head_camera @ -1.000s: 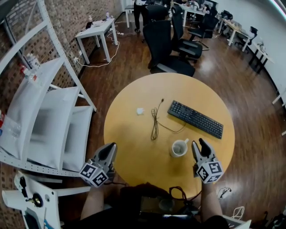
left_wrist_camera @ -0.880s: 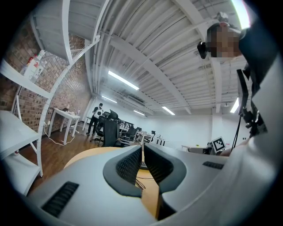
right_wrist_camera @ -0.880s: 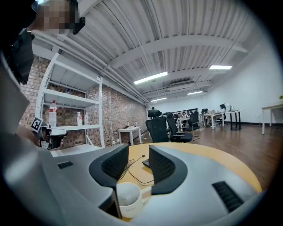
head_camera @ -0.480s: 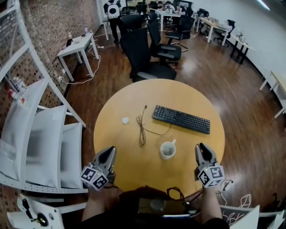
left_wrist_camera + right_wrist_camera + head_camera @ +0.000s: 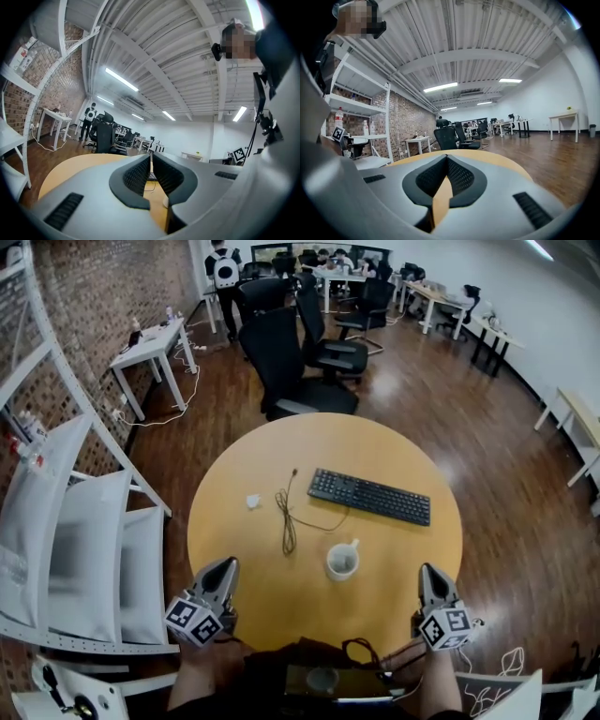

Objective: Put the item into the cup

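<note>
At a round wooden office table, left gripper and right gripper have jaws together.

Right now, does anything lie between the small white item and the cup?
Yes: the black cable lies flat on the table between the white item and the cup, across the direct line. Carrying the item above it should probably clear it.

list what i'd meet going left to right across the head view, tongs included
left tongs → small white item → coiled cable → cup → right tongs; the keyboard is left out because it overlaps the cup.
</note>
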Available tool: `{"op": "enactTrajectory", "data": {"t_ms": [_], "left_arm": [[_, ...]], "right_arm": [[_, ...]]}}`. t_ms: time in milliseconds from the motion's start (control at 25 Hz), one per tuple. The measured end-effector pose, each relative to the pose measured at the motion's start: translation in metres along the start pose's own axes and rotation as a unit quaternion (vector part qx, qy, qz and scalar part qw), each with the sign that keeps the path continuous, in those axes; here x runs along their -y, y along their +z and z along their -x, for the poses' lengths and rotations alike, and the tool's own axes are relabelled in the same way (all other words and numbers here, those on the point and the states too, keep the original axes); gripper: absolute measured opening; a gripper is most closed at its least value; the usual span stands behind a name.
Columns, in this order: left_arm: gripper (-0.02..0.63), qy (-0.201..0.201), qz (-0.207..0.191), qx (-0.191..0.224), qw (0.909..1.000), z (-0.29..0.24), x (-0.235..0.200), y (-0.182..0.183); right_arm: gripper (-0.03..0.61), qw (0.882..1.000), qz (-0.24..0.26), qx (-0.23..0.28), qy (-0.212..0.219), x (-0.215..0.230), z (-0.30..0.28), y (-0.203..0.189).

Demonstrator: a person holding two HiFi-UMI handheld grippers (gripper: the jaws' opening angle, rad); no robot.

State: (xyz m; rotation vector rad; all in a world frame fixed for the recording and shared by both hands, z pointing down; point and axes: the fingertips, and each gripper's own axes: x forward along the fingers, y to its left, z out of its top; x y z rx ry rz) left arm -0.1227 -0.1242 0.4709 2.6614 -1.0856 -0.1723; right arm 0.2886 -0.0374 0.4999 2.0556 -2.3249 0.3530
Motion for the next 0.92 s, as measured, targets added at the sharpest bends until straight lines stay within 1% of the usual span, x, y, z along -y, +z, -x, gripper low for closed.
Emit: {"op": "enactTrajectory", "data": {"t_ms": [120,280,480,640,920], "left_arm": [[0.017,0.009,0.005,-0.004,0.9999,0.005,-0.004,-0.004],[0.017,0.014,0.012,-0.008,0.9998,0.01,-0.005,-0.012],[0.017,0.01,0.005,0.001,0.9999,0.005,-0.006,-0.003],[0.017,0.008,-0.002,-0.003,1.0,0.005,-0.006,0.001],[0.017,0.012,-0.001,-0.002,0.9999,0.004,-0.007,-0.003]], "right_arm": [[0.009,1.0,0.009,-0.011,-0.005,-0.001,0.001,0.0],[0.009,1.0,0.011,-0.02,0.004,-0.006,-0.004,-0.009],[0.009,1.0,0.016,-0.015,0.019,-0.014,-0.017,-0.009],[0.009,0.999,0.023,-0.014,0.024,-0.02,-0.022,-0.005],[0.009,0.999,0.021,-0.02,0.027,-0.016,-0.025,-0.011]]}}
